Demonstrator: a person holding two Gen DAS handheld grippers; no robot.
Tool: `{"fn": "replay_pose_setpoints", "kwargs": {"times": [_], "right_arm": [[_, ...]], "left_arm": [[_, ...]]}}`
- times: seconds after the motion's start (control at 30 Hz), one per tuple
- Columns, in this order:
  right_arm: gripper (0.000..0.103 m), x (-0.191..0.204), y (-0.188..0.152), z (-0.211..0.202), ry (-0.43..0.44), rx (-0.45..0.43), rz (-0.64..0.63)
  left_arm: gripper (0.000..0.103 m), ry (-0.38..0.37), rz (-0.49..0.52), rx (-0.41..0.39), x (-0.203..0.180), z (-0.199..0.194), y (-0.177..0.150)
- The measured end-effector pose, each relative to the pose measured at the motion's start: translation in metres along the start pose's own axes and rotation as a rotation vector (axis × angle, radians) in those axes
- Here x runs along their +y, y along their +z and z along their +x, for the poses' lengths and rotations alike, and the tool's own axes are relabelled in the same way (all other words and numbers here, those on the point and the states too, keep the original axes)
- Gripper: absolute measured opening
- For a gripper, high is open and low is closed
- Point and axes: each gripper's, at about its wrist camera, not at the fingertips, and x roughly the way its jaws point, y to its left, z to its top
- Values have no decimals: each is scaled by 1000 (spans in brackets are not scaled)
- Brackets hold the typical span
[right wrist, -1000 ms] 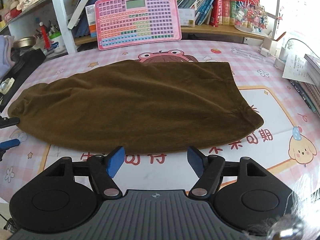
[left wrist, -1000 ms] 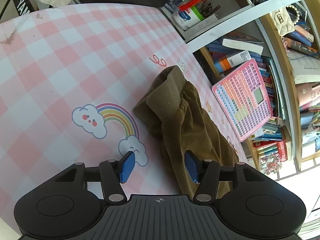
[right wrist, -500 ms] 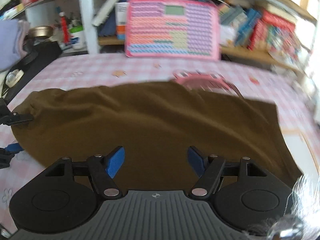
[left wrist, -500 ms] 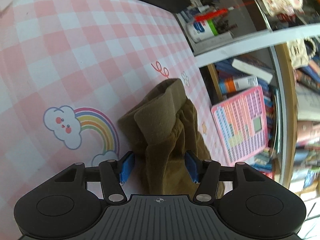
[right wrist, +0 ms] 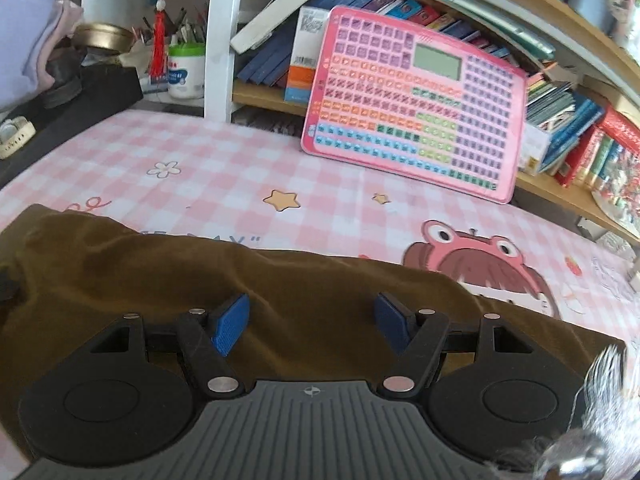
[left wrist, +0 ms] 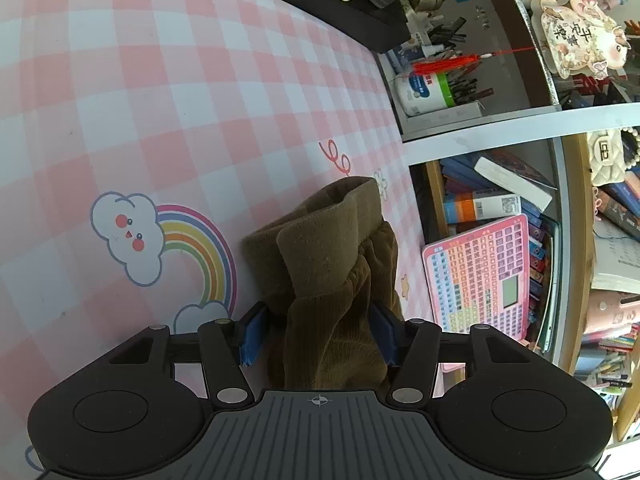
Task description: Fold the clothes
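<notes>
Where tools (left wrist: 318, 334) (right wrist: 312, 322) overlap, brown garment (left wrist: 336, 280) hides.

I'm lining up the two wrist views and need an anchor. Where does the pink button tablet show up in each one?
Left wrist view: the pink button tablet is at right of centre, turned on its side, propped against the bookshelf beyond the brown garment.
Right wrist view: upper centre-right, leaning upright against the books, behind the table.
Shared landmark: the white jar with a green band by the red tassel.
</notes>
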Motion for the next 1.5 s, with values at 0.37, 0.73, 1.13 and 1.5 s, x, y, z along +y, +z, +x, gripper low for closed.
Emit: {"fn": "replay_pose_setpoints", "kwargs": {"times": [0.37,0.73,1.13,1.5], "right_arm": [[70,17,-49,-56,40,18,-83],[73,7,-53,-63,123,104,-14],[73,-120,-75,-116,138,20,197],[73,-224,-123,-130,128,34,319]], "left_arm": [[52,12,-67,-28,3,1,-2],[14,18,42,-62,-19,-4,-10],[9,-29,1051,-104,-140,-30,-114],[10,143,1934,143,-143,27,-293]]}}
